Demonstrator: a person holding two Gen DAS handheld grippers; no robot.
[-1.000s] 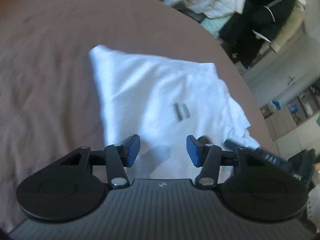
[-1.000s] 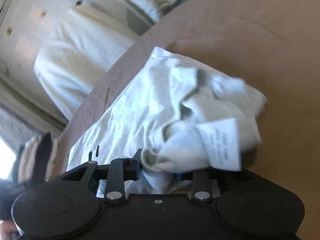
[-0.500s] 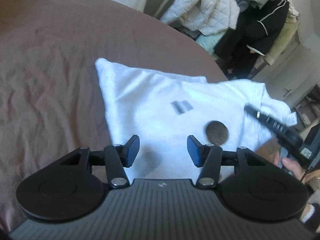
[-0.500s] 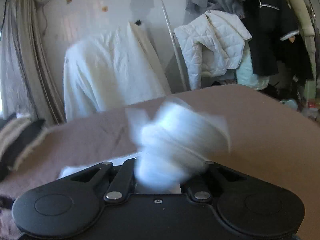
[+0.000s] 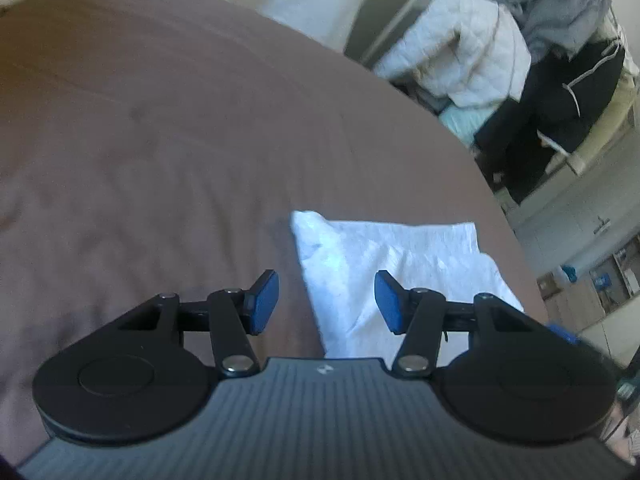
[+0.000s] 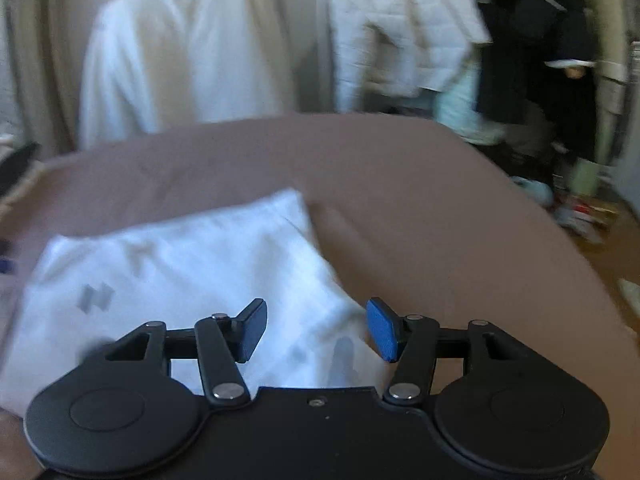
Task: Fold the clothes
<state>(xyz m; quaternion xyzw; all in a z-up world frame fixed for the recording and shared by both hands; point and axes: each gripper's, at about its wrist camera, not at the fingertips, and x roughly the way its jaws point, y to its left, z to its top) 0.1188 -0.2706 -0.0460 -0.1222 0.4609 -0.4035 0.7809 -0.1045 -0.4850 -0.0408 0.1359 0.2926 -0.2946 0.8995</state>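
Brown bedding covered the bed (image 5: pixel 168 128) in front of you, with a rack of hanging coats (image 6: pixel 404 36) beyond it. Your white T-shirt (image 6: pixel 180 264) lay folded flat on that bed, a small grey logo (image 6: pixel 96 298) showing on it. Your left tongs (image 5: pixel 326 300) hung released over its near edge, and your right tongs (image 6: pixel 316 330) were spread apart, gripping nothing.

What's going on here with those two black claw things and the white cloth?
A person is folding laundry with a handheld gripper in each hand. A white garment lies flat on the brown bedspread. Both the left gripper and the right gripper are open and holding nothing, poised just above the garment's edges. Other clothes hang on a rack behind.
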